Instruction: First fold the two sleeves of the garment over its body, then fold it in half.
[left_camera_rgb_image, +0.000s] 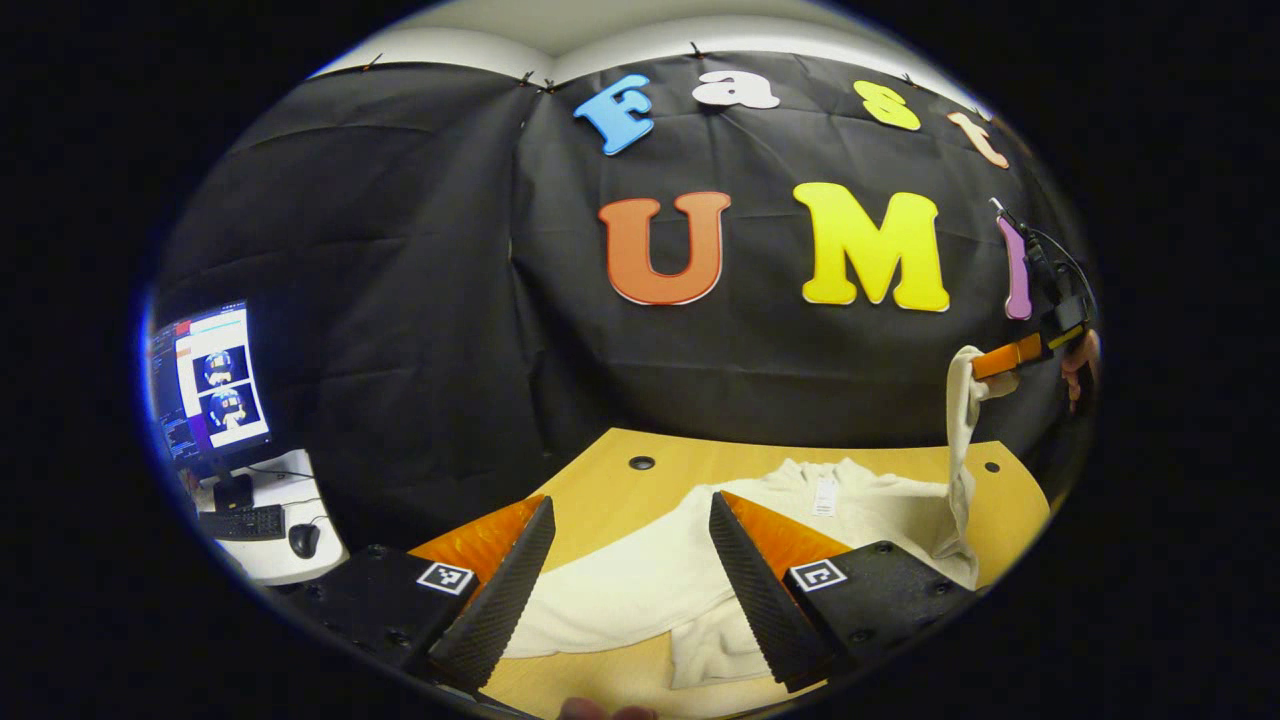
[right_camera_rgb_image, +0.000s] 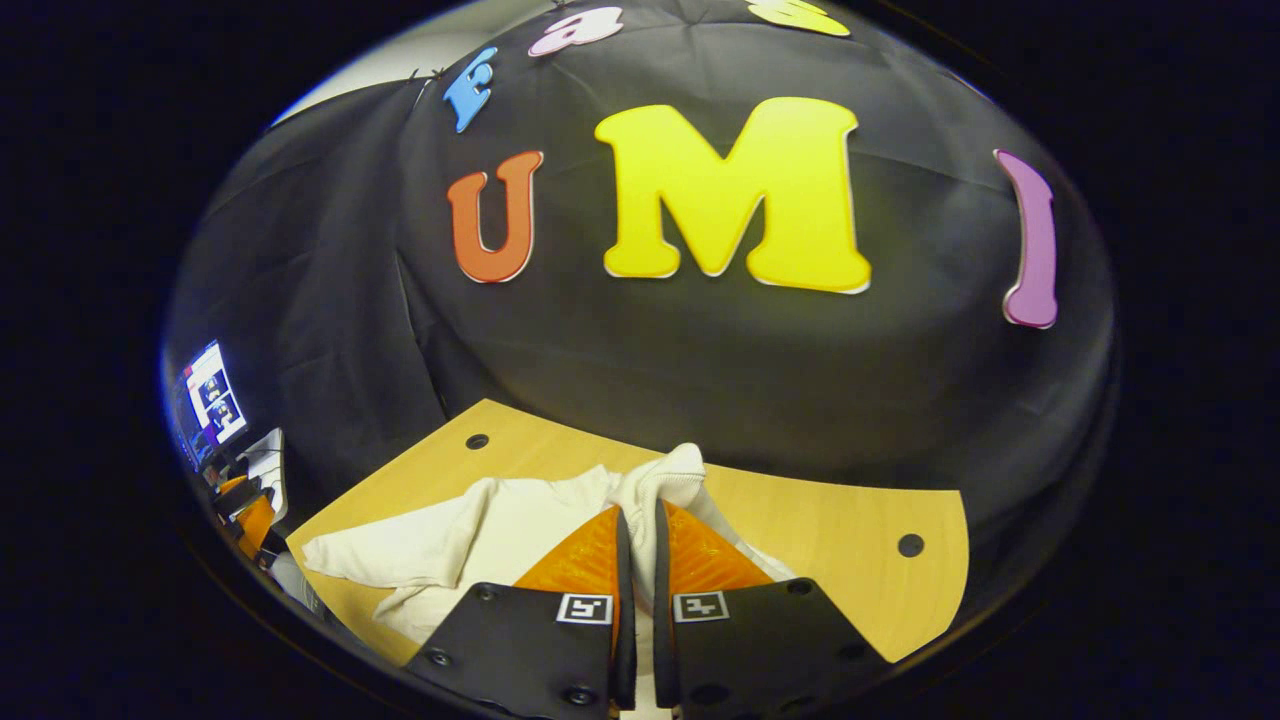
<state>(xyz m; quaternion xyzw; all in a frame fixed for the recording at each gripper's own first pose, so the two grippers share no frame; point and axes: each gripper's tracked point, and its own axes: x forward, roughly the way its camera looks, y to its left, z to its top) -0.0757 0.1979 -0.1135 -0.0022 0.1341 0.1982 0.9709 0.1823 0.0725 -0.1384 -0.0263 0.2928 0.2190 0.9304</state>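
On the wooden counter (left_camera_rgb_image: 600, 500) lies a cream long-sleeved garment (left_camera_rgb_image: 640, 580), spread with its neck label (left_camera_rgb_image: 825, 495) toward the booth wall. The left gripper (left_camera_rgb_image: 630, 570) hangs above the near part of the garment with its jaws wide apart and nothing between them. The right gripper (right_camera_rgb_image: 636, 560) has its fingers drawn close together on a sleeve (right_camera_rgb_image: 665, 475), and in the left gripper view that sleeve (left_camera_rgb_image: 962, 440) hangs as a taut strip from the right gripper (left_camera_rgb_image: 1005, 358), raised well above the garment's far shoulder. By this I judge the first step to be in hand: one sleeve is lifted and ready to be carried over the body. The next move calls for bringing the held sleeve across toward the label and laying it flat on the chest before letting go, without dragging the body along. The other sleeve (right_camera_rgb_image: 370, 555) lies out to the side of the body in the right gripper view and seems not yet folded. No container is to be seen on the counter.
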